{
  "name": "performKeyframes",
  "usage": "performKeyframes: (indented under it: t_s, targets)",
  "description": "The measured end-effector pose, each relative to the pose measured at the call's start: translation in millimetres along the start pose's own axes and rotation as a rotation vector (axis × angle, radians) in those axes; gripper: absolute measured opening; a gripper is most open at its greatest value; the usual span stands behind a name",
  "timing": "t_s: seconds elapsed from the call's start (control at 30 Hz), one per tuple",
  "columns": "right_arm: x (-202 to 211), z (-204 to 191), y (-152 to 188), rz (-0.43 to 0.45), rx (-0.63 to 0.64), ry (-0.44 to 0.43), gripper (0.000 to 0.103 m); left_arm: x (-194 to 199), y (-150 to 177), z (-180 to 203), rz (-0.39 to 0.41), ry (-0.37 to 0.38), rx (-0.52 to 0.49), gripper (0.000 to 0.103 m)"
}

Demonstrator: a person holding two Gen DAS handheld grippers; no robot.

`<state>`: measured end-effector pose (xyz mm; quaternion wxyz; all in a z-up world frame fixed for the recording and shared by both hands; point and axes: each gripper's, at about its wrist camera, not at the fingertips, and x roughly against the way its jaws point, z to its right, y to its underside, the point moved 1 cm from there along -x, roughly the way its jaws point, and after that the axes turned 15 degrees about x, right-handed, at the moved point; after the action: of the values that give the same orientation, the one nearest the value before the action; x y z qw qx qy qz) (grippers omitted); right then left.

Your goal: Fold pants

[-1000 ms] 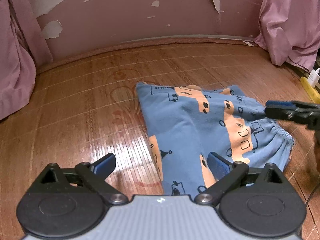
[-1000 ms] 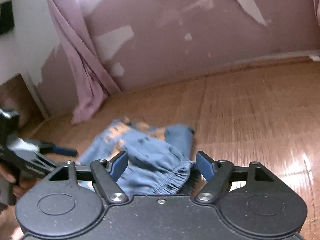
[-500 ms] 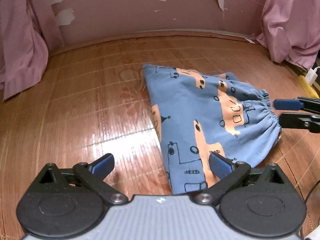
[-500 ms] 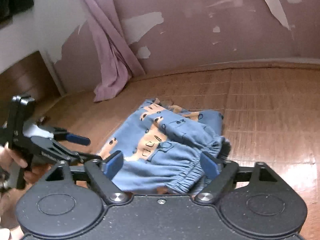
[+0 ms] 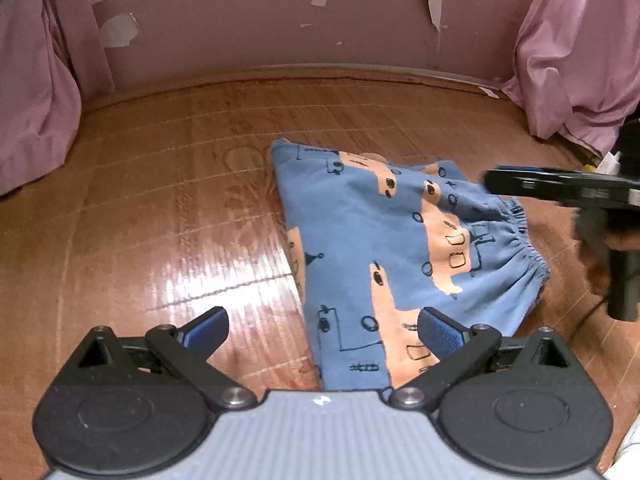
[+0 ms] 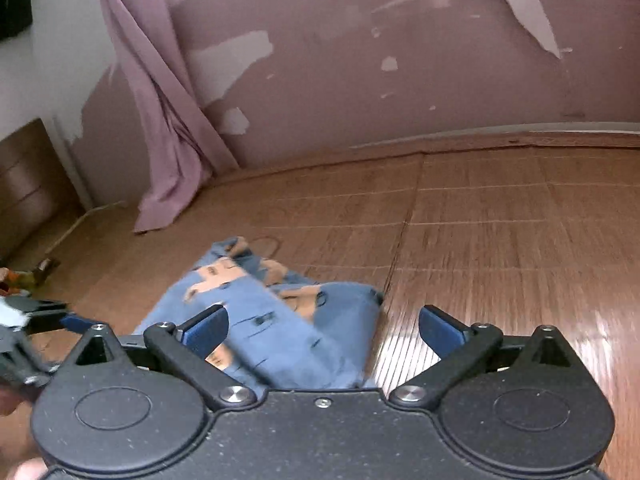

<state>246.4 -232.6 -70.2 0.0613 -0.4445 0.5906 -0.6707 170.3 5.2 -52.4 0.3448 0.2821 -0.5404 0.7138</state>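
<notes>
**A:** Start with the left wrist view. Where are the pants?

**B:** The pants (image 5: pixel 384 256) lie folded flat on the wooden floor (image 5: pixel 160 208), blue with orange patches and dark line drawings. Their gathered waistband (image 5: pixel 524 240) is on the far right edge of the bundle. The left gripper (image 5: pixel 322 330) sits over the near end of the pants with its jaws spread wide; one blue pad is over the cloth, the other over bare floor beside the pants, and nothing is between them.

**A:** Anything else near the pants there?

**B:** The right gripper (image 5: pixel 560 186) shows from the side, hanging just over the waistband corner, with a hand (image 5: pixel 624 240) on its grip. From this angle I cannot tell how its jaws stand. Beyond the pants rises a pink wall (image 5: pixel 280 24) with peeling paint, and pink curtains (image 5: pixel 580 60) hang to either side.

**A:** And the right wrist view?

**B:** The pants (image 6: pixel 280 320) run from under the right gripper (image 6: pixel 322 330) away toward the wall, slightly blurred. Here the jaws are clearly spread apart and pinch nothing; the cloth lies below them, nearer the left pad. Left of the pants, the left gripper (image 6: pixel 52 316) enters at the frame edge, close to the floor.
</notes>
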Motion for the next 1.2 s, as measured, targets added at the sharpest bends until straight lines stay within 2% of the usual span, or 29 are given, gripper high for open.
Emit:
performKeyframes:
  t_s: [0.17, 0.27, 0.37, 0.47, 0.53, 0.63, 0.7, 0.8, 0.87, 0.9, 1.03, 1.2]
  targets:
    - [-21, -4, 2, -0.003, 0.062, 0.01, 0.099, -3, 3, -1, -0.006, 0.001, 0.02, 0.103]
    - [-24, -3, 9, 0.009, 0.051, 0.026, 0.098, -4, 6, -2, -0.012, -0.007, 0.02, 0.103]
    - [-26, -1, 16, 0.006, 0.014, 0.059, 0.095, -6, 9, -3, -0.016, -0.021, 0.02, 0.103]
    - [-22, -4, 16, 0.028, 0.033, 0.071, 0.09, -5, 10, -5, -0.015, -0.022, 0.035, 0.103]
    - [-24, -8, 16, 0.002, 0.068, 0.072, 0.084, -6, 10, -5, -0.016, -0.023, 0.045, 0.102]
    - [-24, -13, 17, -0.006, 0.098, 0.05, 0.067, -4, 10, -4, -0.008, -0.025, 0.04, 0.101]
    - [-25, -17, 18, -0.015, 0.111, 0.041, 0.063, -3, 11, -2, 0.0, -0.028, 0.032, 0.099]
    - [-24, -19, 18, -0.019, 0.124, 0.045, 0.052, -1, 12, 2, 0.002, -0.019, 0.019, 0.09]
    - [-22, -19, 17, -0.014, 0.121, 0.051, 0.04, -2, 12, 4, -0.005, -0.009, 0.011, 0.083]
    - [-21, -19, 17, -0.013, 0.116, 0.041, 0.028, -2, 13, 5, -0.01, -0.003, 0.009, 0.077]
    - [-19, -29, 17, -0.006, 0.145, 0.059, 0.019, -2, 13, 8, -0.043, 0.035, 0.024, 0.051]
    - [-13, -40, 15, 0.002, 0.168, 0.109, 0.013, -3, 15, 10, -0.038, 0.026, 0.025, 0.043]
